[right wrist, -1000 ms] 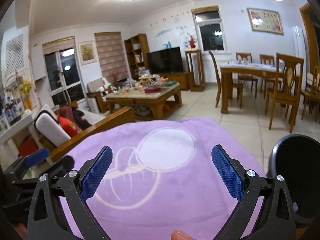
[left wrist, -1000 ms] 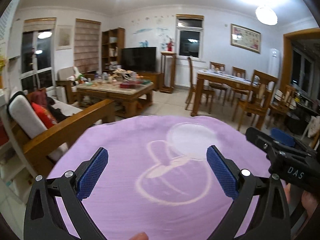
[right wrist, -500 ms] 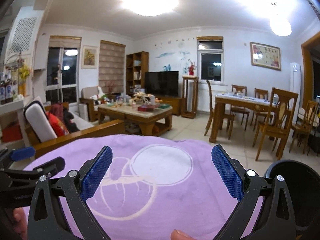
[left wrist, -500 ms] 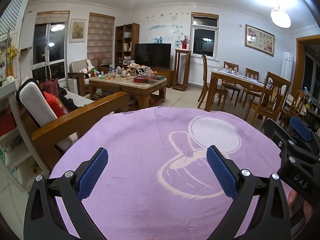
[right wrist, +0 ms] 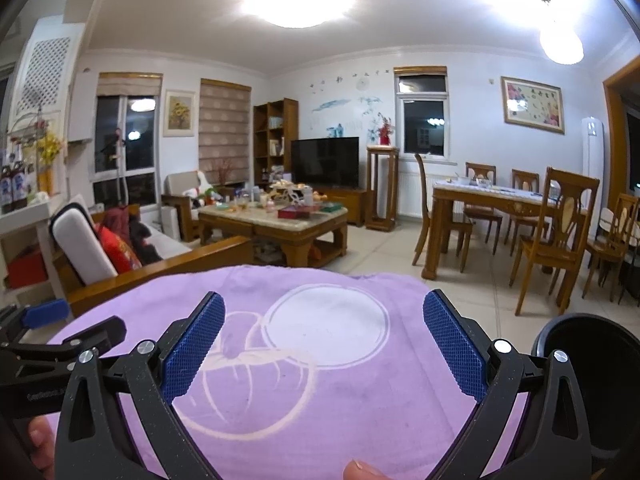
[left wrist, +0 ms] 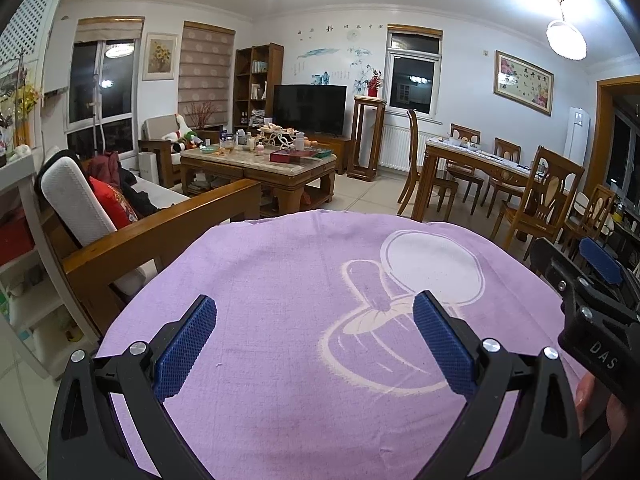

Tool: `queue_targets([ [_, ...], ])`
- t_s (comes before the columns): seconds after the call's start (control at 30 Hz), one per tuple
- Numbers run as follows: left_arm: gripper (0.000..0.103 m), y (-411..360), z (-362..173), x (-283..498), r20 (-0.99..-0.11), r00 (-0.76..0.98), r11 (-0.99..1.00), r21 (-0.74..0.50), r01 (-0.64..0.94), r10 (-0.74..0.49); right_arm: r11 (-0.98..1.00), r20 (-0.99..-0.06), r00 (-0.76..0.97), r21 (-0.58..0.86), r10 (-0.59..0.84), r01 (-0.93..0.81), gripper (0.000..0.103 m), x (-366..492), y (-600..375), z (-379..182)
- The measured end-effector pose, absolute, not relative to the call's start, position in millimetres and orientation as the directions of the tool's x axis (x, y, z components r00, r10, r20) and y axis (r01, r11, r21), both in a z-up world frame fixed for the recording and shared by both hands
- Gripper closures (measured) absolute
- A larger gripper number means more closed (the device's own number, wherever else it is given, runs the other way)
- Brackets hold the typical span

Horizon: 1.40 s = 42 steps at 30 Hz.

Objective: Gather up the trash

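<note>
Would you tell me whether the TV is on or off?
Off: the TV screen is uniformly black in both views.

We hold left hand-held gripper (left wrist: 314,334) level, jaws spread wide, nothing between blue pads (left wrist: 186,346). Right hand-held gripper (right wrist: 324,346) same: jaws wide apart, pads (right wrist: 454,350) bare. Both point toward far side of room, side by side, near each other. Our fingertip (right wrist: 362,470) shows at near edge of right view; part of our hand (left wrist: 596,398) at right edge of left view.
</note>
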<state>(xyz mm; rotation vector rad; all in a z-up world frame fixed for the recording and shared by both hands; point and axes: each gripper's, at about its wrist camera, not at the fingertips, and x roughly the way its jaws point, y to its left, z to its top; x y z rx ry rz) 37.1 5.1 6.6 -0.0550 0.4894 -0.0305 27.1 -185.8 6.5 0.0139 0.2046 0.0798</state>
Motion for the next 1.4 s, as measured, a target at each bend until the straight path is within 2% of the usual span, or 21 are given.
queue_targets([
  [1.4,0.005,11.0,8.0,37.6,-0.471,0.881,0.999,-0.045,0.030,-0.048,0.997,-0.202,0.976,0.025,0.079,-0.075,0.005,25.8,-185.1,9.3],
])
